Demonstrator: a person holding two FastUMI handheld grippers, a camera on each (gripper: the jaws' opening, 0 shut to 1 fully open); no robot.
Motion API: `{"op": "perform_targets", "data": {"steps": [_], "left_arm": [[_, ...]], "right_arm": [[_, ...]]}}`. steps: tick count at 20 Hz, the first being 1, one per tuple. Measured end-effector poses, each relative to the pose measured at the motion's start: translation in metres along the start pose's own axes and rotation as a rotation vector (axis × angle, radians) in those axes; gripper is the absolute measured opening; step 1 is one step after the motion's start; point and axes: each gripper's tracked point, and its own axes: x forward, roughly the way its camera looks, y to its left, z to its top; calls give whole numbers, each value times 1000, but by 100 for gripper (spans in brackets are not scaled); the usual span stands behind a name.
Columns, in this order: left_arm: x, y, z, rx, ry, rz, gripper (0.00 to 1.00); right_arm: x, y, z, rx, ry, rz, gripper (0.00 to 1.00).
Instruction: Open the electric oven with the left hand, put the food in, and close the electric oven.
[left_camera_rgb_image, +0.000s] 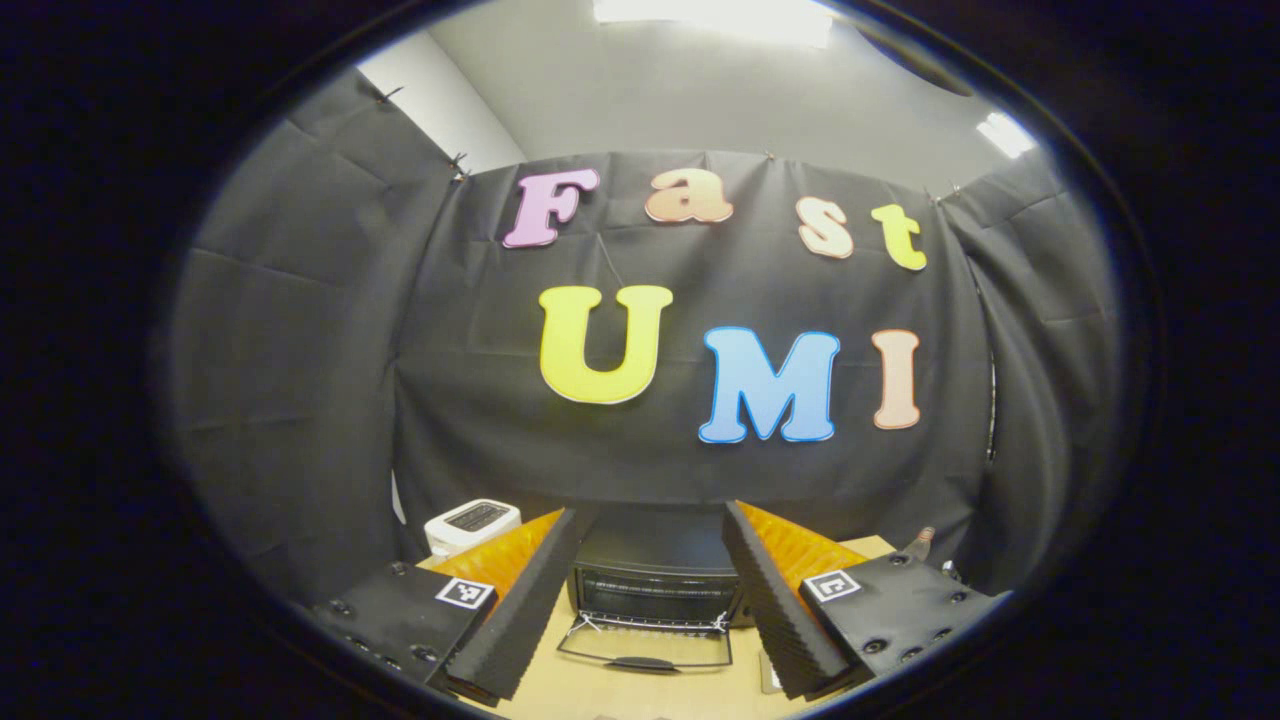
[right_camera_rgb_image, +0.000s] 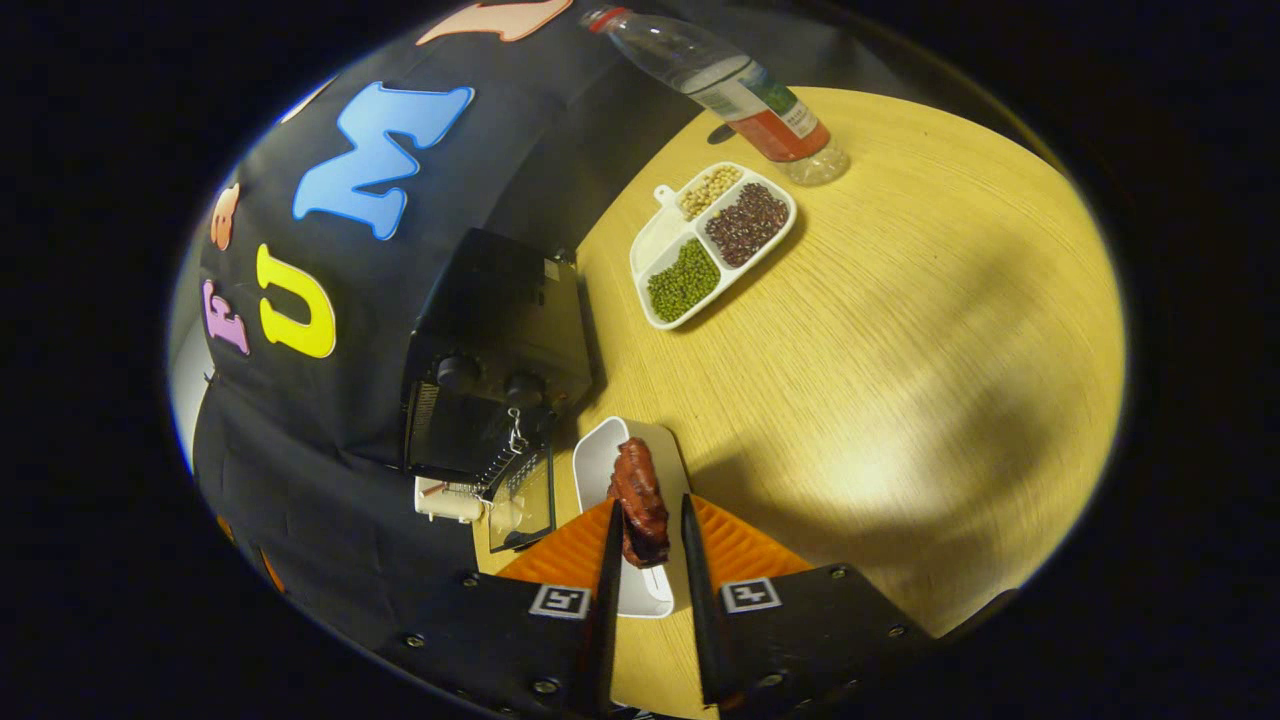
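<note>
**Oven open, meat in the grip**

My left gripper (left_camera_rgb_image: 650, 600) hangs back from the electric oven (left_camera_rgb_image: 655, 580), fingers spread wide and empty, the glass door (left_camera_rgb_image: 645, 645) dropped flat onto the wooden table (left_camera_rgb_image: 580, 690). In the right gripper view, my right gripper (right_camera_rgb_image: 648, 545) is closed on the dark red piece of meat (right_camera_rgb_image: 640, 500) above its white dish (right_camera_rgb_image: 600, 455), just beside the oven's open door. I judge the grip narrow: a tilt toward the cavity could let the meat slip or snag the door.

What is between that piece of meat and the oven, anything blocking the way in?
Nothing visible. The oven door hangs open, and the meat, held between the right gripper fingers over its white dish, sits right beside it.
</note>
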Motion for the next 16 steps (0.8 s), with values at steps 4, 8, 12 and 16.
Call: {"op": "perform_targets", "data": {"steps": [4, 8, 12, 16], "left_arm": [[-8, 19, -8, -9, 26, 0, 100], [0, 36, 12, -21, -8, -30, 93], [12, 42, 25, -33, -33, -93, 98], [25, 44, 24, -46, -29, -153, 100]], "right_arm": [[2, 16, -5, -3, 3, 30, 12], [-12, 33, -7, -27, -27, 41, 12], [-24, 50, -6, -27, -90, 70, 12], [-34, 69, -9, 50, -122, 132, 7]]}}
